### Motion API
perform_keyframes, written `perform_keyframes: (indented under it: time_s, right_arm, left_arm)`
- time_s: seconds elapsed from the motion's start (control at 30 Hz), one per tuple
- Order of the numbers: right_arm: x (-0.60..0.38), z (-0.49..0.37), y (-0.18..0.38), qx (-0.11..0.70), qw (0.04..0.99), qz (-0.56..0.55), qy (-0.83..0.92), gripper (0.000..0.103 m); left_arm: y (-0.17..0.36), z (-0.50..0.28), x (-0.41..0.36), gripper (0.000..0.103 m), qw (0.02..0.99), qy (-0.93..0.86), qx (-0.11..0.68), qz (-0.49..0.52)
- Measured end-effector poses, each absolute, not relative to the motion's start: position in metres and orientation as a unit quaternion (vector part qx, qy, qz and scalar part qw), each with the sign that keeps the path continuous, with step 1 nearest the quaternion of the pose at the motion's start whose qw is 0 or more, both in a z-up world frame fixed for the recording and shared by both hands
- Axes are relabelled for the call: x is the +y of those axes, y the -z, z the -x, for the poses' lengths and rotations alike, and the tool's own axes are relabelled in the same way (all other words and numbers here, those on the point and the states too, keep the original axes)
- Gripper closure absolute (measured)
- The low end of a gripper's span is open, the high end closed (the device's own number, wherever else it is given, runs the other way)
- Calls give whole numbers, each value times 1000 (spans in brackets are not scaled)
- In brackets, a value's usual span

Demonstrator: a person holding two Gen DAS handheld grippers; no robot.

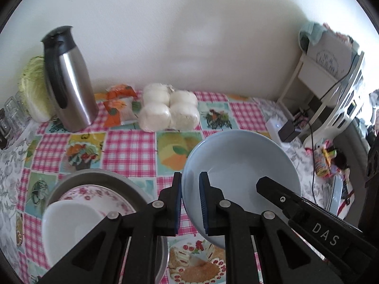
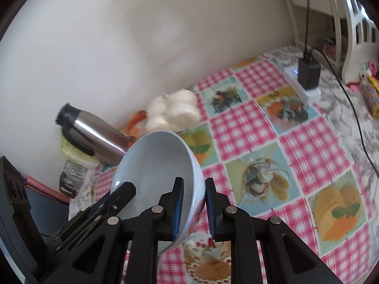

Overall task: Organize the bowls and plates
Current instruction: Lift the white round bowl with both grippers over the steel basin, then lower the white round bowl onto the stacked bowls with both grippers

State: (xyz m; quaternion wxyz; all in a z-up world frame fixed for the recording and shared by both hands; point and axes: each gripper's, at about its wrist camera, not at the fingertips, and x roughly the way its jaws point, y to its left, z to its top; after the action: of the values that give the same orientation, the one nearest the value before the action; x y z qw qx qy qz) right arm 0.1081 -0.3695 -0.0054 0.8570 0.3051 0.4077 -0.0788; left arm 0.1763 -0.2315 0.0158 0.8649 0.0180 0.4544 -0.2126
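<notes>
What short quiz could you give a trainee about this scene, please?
1. True or false: both grippers grip the rim of the blue bowl.
2. What stands nearest the steel jug: A) cabbage, B) charger, C) chair?
3. What lies on the flowered plate in the grey tray?

Key: 1 true: left gripper, right gripper, opposite sides. 2 A. 3 A white dish.

Soft daylight is coming in from the right, blowing out the far right edge of the left wrist view. The cream wall is carrying broad, faint shadows. The brushed steel thermos jug with a black lid is catching pale glare. The pack of white buns is smearing with motion blur. Fisheye distortion is bending both views, with dark vignetting at the corners.
</notes>
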Motion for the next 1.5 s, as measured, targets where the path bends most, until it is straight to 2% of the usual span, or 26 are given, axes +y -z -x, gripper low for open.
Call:
perform_keyframes:
  time_s: [0.63,1.03,1.5]
  right_arm:
    - [-279,-123,-25,399,880,-259,9,83]
    - [-220,-136,-23,418,880,-223,-32,82]
    - [-181,-143,-14,442,876,-186,-48,83]
  left_arm:
    - [-47,-172,-125,88,881,166,437,78]
    - [-31,-169,-58,88,872,134,450,138]
    - [-18,-163,-21,88,864,110,463,165]
